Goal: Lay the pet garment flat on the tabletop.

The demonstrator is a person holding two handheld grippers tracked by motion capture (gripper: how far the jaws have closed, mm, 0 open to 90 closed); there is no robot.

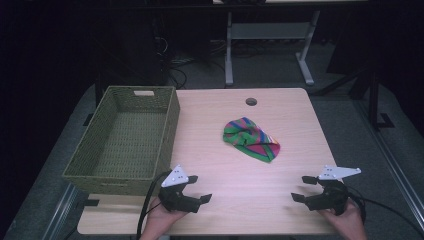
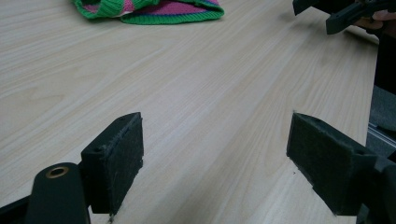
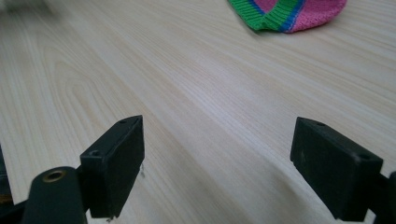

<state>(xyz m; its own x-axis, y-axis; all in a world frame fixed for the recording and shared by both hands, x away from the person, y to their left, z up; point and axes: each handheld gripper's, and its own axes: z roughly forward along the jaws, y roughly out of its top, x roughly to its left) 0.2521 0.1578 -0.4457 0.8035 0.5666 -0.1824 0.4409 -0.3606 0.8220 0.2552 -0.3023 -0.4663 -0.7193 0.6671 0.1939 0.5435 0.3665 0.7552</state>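
A striped knitted hat [image 1: 251, 138] in green, pink and blue lies flat in the middle of the wooden table [image 1: 220, 210]. My left gripper [image 1: 199, 188] rests near the front edge at the left, jaws open with nothing between them. At the front right sits my right gripper [image 1: 303, 189], also open and empty. In the left gripper view the hat [image 2: 154, 9] lies far ahead at the top, beyond my left gripper [image 2: 215, 161], and the right gripper [image 2: 327, 14] shows at the upper right. The right gripper view has the hat [image 3: 289, 13] at its top right, ahead of my right gripper [image 3: 217, 165].
A green woven basket [image 1: 127, 142] stands on the table's left side, with nothing in it. A round cable hole [image 1: 251, 102] sits near the far edge. Beyond the table are a white desk frame [image 1: 270, 42] and cables on the floor.
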